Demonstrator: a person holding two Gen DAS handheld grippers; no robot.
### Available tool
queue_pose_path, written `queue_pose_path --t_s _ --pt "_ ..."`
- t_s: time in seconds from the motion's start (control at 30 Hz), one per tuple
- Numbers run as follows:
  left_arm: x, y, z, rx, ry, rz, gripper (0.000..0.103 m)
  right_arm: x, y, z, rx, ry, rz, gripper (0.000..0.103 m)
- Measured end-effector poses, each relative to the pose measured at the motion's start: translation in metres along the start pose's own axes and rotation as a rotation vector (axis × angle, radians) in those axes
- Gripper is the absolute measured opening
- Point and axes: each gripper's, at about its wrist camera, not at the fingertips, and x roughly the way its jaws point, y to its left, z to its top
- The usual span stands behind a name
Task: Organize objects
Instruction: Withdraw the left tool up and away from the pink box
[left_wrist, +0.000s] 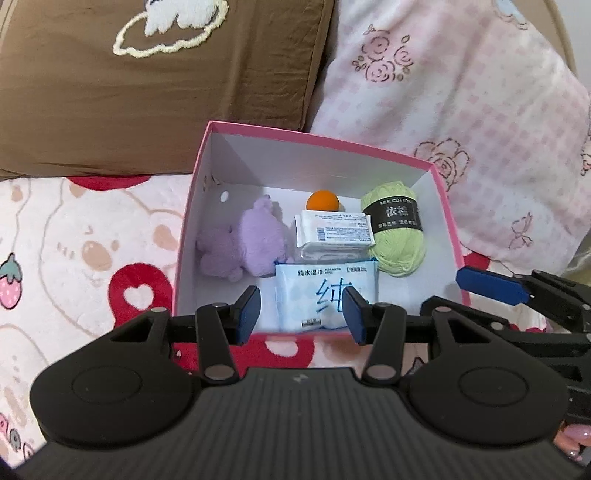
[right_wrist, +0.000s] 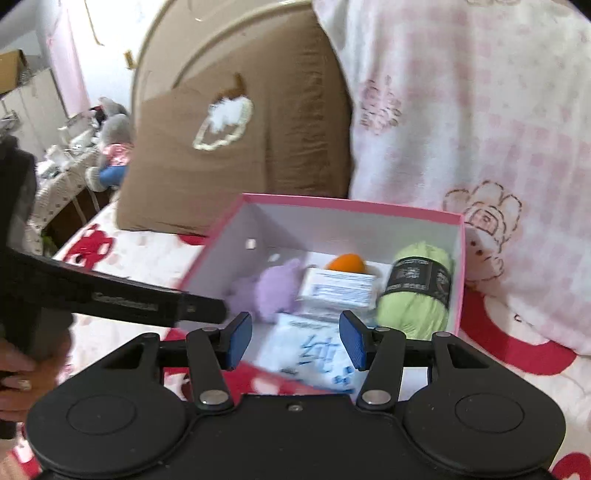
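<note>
An open pink box (left_wrist: 317, 138) (right_wrist: 351, 205) with white walls stands on the bed. Inside lie a purple plush toy (left_wrist: 247, 240) (right_wrist: 275, 291), an orange ball (left_wrist: 322, 201) (right_wrist: 345, 263), a white tissue pack (left_wrist: 334, 230) (right_wrist: 338, 290), a green yarn skein (left_wrist: 397, 236) (right_wrist: 413, 299) and a blue wet-wipe pack (left_wrist: 314, 291) (right_wrist: 306, 350). My left gripper (left_wrist: 301, 314) hovers open over the box's near edge, nothing between its pads. My right gripper (right_wrist: 295, 339) hangs beside it, open too and holding nothing; one of its fingers (left_wrist: 491, 286) shows at the right.
A brown pillow (left_wrist: 147, 92) and a pink checked pillow (left_wrist: 461, 92) lean right behind the box. The bedspread (left_wrist: 74, 240) has bears and red hearts. A cluttered bedside surface (right_wrist: 92, 147) lies off the bed's left. A hand (right_wrist: 18, 369) grips the left tool.
</note>
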Motion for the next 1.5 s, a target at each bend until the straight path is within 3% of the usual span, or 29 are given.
queue_pose_path --t_s 0.23,0.37,0.53,0.7,1.0,1.13,1.3,1.37,1.5 --pt "-0.033 -0.006 -0.016 0.028 -0.009 0.009 0.048 -0.035 0.016 -0.009 -0.017 -0.002 -0.003 0.058" --pt "-0.047 -0.009 -0.029 0.048 -0.015 0.032 0.051 -0.05 0.022 -0.017 -0.04 -0.019 -0.037 0.063" --pt "-0.064 -0.012 -0.042 0.058 0.011 0.048 0.052 -0.065 0.026 -0.024 -0.047 -0.051 -0.014 0.069" --pt "-0.082 -0.02 -0.055 0.079 0.045 -0.014 0.054 -0.08 0.032 -0.028 -0.049 -0.056 0.01 0.069" --pt "-0.106 -0.025 -0.082 0.094 -0.007 -0.005 0.059 -0.115 0.047 -0.038 -0.047 -0.092 -0.043 0.075" --pt "-0.112 -0.028 -0.089 0.1 -0.011 -0.007 0.063 -0.132 0.059 -0.05 -0.052 -0.11 -0.054 0.083" --pt "-0.117 -0.028 -0.095 0.099 -0.034 -0.013 0.073 -0.132 0.068 -0.058 -0.064 -0.094 -0.08 0.09" --pt "-0.118 -0.027 -0.098 0.093 -0.028 -0.015 0.075 -0.126 0.068 -0.059 -0.054 -0.08 -0.093 0.099" --pt "-0.12 -0.024 -0.104 0.101 -0.033 0.011 0.086 -0.108 0.056 -0.061 0.039 0.054 -0.084 0.102"
